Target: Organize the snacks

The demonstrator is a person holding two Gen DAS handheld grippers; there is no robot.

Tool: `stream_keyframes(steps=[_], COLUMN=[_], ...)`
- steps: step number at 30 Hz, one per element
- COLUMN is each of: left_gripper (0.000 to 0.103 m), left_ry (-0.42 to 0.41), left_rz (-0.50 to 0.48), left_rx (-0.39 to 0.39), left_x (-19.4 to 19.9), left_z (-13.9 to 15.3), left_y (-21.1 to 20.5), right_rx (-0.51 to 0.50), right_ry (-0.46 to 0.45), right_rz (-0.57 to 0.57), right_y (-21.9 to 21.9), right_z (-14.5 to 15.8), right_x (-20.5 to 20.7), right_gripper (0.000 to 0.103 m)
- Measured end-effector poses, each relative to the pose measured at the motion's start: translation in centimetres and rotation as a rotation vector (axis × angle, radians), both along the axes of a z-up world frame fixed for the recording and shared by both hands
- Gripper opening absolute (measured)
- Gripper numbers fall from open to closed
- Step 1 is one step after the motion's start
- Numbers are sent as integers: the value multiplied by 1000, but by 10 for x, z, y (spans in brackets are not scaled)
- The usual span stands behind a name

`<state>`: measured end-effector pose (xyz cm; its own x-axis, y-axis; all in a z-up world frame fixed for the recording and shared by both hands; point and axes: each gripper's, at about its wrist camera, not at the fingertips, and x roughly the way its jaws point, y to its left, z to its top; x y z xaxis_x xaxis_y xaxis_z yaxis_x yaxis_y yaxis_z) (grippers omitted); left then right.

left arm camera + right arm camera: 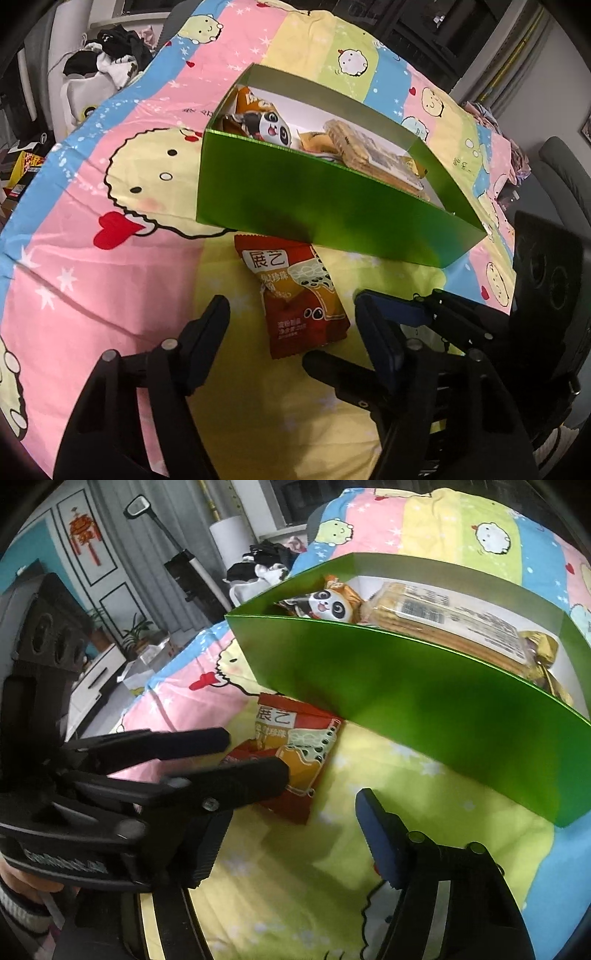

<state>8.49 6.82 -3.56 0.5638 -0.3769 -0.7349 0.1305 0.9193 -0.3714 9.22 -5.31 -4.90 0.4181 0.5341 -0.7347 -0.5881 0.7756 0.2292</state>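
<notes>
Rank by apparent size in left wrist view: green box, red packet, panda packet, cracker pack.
1. green box
2. red packet, though nearer the camera
3-4. cracker pack and panda packet: both partly hidden, unsure.

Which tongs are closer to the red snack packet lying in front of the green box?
Left. The left tongs straddle the red snack packet, open around it. The right tongs sit just beside it, to its right, with nothing between them.
</notes>
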Motion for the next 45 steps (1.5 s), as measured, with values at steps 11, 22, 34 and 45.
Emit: stream_keyframes(steps=[11,22,34,45], left_gripper=[42,41,40,41], left_ry=[36,40,2,-62], left_rz=[-12,-28,-39,-66], left_rx=[-74,-55,-32,-43], left_x=[7,4,-14,-29], left_z=[-9,-9,7,33], left_y=[2,0,-7,-19], right_rx=[16,-50,-55,-54], right_ry=[10,-33,-79,-182], right_rz=[49,91,93,64], right_y=[10,20,15,1], right_z=[-2,0,10,39], right_x=[7,3,-16,-42], right_gripper=[60,48,45,45])
